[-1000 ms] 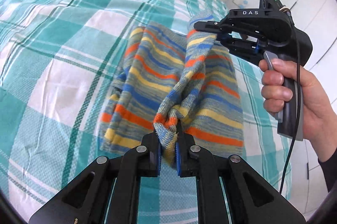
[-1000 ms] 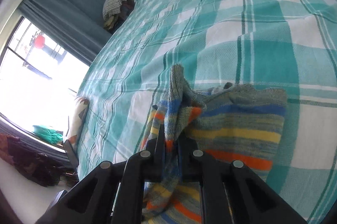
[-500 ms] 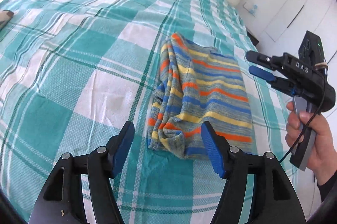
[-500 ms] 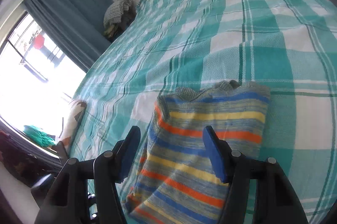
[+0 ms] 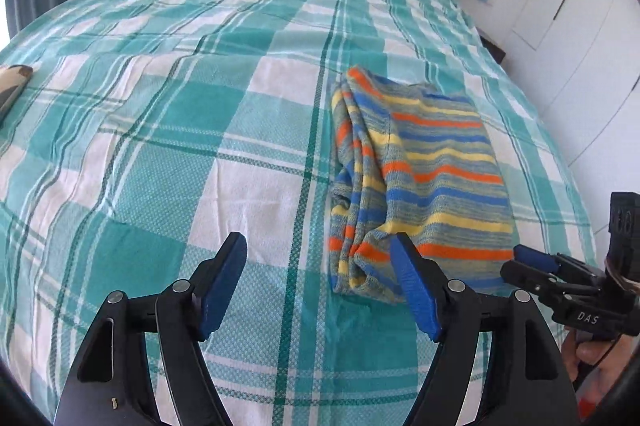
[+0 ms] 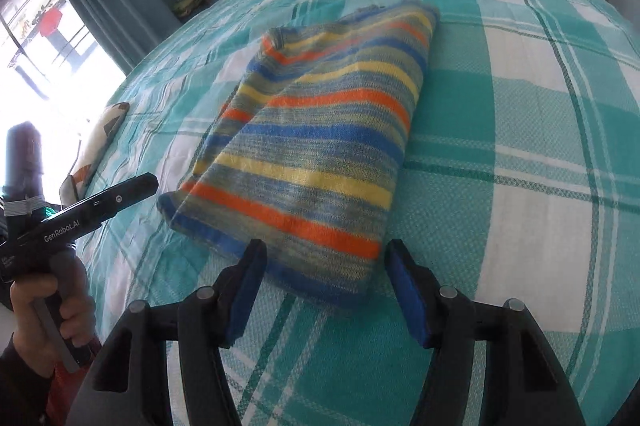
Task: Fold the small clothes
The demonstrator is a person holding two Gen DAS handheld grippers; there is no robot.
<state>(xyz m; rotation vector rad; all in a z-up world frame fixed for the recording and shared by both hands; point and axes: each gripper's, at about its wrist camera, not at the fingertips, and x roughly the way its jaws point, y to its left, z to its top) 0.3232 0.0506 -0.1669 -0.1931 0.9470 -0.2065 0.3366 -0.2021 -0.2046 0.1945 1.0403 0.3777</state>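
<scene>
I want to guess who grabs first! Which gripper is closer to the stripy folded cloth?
Right, by a little. The right gripper hangs over the stripy folded cloth's near edge; the left gripper, opening, hangs beside its near corner. Neither touches it.

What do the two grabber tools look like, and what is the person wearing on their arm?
Both are black plastic pistol-grip tools with two fingers lined with blue pads. The left gripper has "GenRobot.AI" in white letters on its side; the right gripper has "DAS" in white and a thin black cable hanging near its handle. Each has a grey trigger. By the left hand a dark sleeve shows at the wrist.
</scene>
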